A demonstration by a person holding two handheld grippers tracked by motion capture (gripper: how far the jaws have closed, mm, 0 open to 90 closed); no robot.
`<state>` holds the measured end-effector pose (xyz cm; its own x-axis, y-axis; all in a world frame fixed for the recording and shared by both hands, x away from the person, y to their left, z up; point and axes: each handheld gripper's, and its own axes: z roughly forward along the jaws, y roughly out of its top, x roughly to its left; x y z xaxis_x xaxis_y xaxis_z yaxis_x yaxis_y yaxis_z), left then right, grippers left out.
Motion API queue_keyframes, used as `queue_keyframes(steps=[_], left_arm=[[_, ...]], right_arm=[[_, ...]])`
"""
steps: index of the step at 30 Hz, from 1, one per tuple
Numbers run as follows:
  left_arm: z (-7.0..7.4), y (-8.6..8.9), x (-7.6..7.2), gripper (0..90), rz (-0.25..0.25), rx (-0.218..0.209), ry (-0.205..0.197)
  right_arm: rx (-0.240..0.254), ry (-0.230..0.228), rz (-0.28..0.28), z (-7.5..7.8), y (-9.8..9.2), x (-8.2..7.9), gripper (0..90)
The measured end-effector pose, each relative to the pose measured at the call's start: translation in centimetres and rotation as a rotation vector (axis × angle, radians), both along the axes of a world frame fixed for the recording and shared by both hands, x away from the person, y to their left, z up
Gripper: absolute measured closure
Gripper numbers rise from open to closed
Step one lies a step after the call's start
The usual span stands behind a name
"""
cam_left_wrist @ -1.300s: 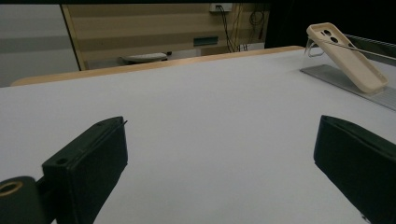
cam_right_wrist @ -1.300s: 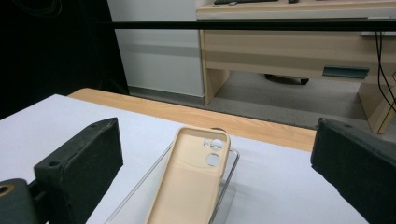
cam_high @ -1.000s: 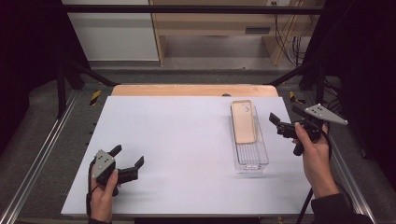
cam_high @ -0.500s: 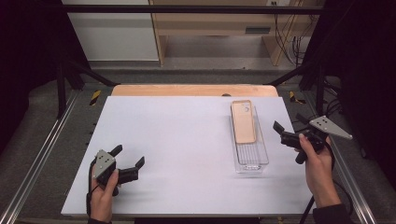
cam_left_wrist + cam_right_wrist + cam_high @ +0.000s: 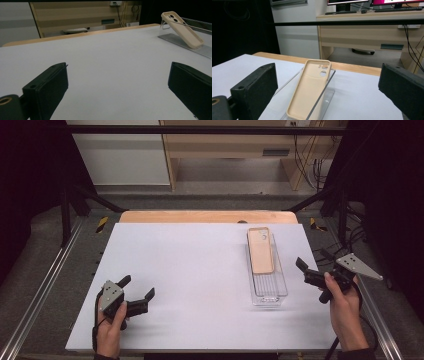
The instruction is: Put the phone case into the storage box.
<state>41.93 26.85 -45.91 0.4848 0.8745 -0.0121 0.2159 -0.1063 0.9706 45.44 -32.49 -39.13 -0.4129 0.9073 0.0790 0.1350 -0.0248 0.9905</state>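
While the white table [image 5: 200,270] carries a clear plastic tray [image 5: 270,292] at about 3 o'clock from its centre, a beige phone case [image 5: 261,251] lies tilted inside, its top end propped on the tray's far rim. At 8 o'clock the left gripper [image 5: 136,295] has its jaws spread apart, holding nothing. Beside the tray, at 4 o'clock, the right gripper [image 5: 311,268] is also spread and empty.

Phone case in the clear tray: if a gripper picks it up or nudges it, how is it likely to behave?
The phone case is an empty thin shell, so probably light and somewhat flexible under a squeeze. It leans tilted, its top end on the far rim of the clear tray, so a nudge could slide it flat. The tray itself looks light and may skid on the smooth table.
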Motion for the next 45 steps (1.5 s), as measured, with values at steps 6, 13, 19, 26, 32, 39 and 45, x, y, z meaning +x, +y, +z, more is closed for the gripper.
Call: queue_keyframes(steps=[6, 13, 19, 26, 32, 39, 45], left_arm=[[0.2, 0.0, -0.2, 2.6, -0.006, -0.011, -0.006], [0.3, -0.1, -0.3, 2.6, -0.016, -0.009, -0.009], [0.4, -0.1, -0.4, 2.6, -0.020, -0.013, -0.011], [0.4, -0.2, -0.5, 2.6, -0.028, -0.020, -0.011], [0.4, -0.3, -0.5, 2.6, -0.036, -0.023, -0.011], [0.6, -0.2, -0.8, 2.6, -0.036, -0.025, -0.030], [0.6, 0.0, -1.0, 2.5, -0.033, -0.034, -0.037]], right_arm=[[0.004, -0.007, -0.004, -0.3, -0.5, -0.8, 2.5], [0.005, -0.011, -0.008, -0.8, -1.0, -1.7, 2.5], [-0.001, -0.024, -0.007, -1.2, -1.1, -2.6, 2.5], [-0.014, -0.034, 0.012, -1.7, -0.9, -3.3, 2.5], [-0.030, -0.055, 0.033, -1.8, -0.5, -3.9, 2.5], [-0.046, -0.074, 0.061, -2.2, 0.2, -4.4, 2.5], [-0.049, -0.078, 0.074, -2.5, 0.8, -4.6, 2.5]])
